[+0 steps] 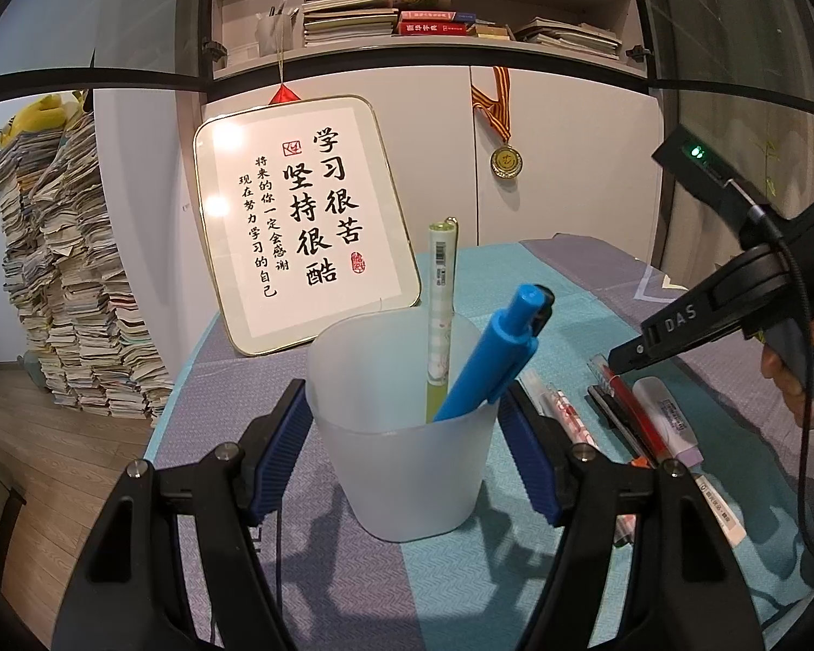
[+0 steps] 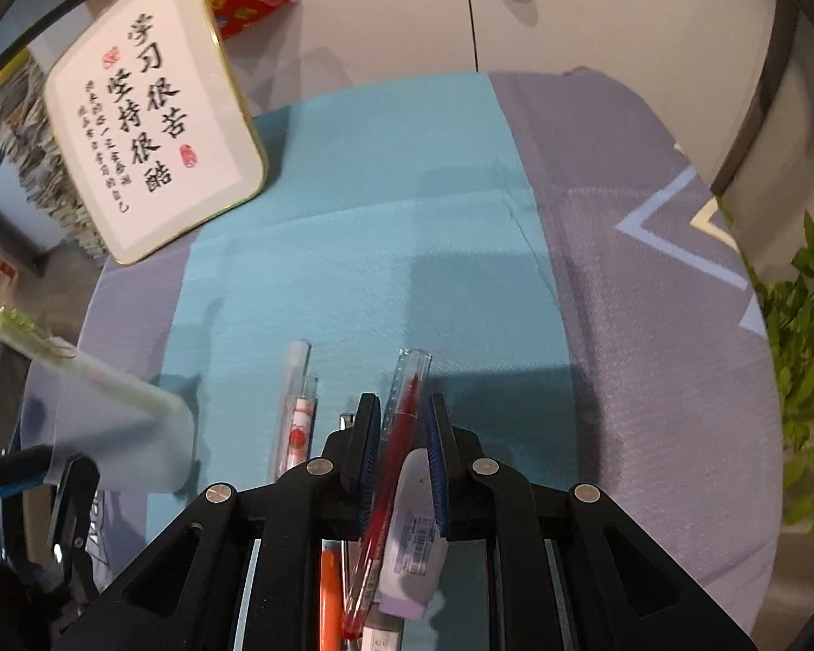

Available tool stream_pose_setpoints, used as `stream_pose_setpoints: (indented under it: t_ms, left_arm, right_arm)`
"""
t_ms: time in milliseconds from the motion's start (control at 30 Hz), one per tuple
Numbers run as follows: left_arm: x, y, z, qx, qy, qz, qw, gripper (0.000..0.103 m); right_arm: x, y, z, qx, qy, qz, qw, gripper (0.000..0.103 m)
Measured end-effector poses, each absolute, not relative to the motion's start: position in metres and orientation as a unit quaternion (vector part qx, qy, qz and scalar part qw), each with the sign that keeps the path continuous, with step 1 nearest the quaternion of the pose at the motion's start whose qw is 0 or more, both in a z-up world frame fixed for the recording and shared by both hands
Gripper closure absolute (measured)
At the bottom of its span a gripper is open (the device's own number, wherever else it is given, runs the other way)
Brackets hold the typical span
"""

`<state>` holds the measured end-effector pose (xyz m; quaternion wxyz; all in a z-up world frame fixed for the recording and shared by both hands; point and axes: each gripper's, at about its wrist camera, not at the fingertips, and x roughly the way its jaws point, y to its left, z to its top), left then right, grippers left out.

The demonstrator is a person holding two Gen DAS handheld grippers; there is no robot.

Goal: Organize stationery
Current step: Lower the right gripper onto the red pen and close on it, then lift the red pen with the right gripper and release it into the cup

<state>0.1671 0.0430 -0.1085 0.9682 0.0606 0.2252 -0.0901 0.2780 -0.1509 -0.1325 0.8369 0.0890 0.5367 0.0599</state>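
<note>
Translucent cup (image 1: 407,434) is clamped by left gripper (image 1: 401,450), blue pen (image 1: 494,358) and green pen (image 1: 440,314) already inside. Red pen (image 2: 393,466) is pinched between right gripper (image 2: 404,461) pads on the surface (image 2: 407,244). Next judged: lift, carry leftward to cup.

The right tool (image 2: 404,428) has its fingers narrowly set around a red pen (image 2: 390,466) lying on the desk (image 2: 407,249), beside a white eraser-like stick (image 2: 415,531). A clear pen (image 2: 296,412) lies just left. A framed calligraphy sign (image 2: 152,108) leans at the desk's far-left corner.
</note>
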Motion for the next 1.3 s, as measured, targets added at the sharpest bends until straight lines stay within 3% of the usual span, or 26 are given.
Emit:
stream_pose_setpoints:
  t_ms: [333, 633, 1300]
  left_arm:
    - [0.167, 0.043, -0.108, 0.061, 0.225, -0.091, 0.968, 0.033]
    - [0.168, 0.043, -0.109, 0.06, 0.227, -0.092, 0.968, 0.033]
    - [0.168, 0.045, -0.11, 0.059, 0.228, -0.092, 0.967, 0.033]
  right_arm:
    - [0.295, -0.142, -0.151, 0.079, 0.56, 0.059, 0.822, 0.087]
    - [0.288, -0.135, -0.144, 0.052, 0.532, 0.08, 0.842, 0.087]
    - [0.193, -0.147, -0.024, 0.066, 0.368, 0.122, 0.919, 0.088]
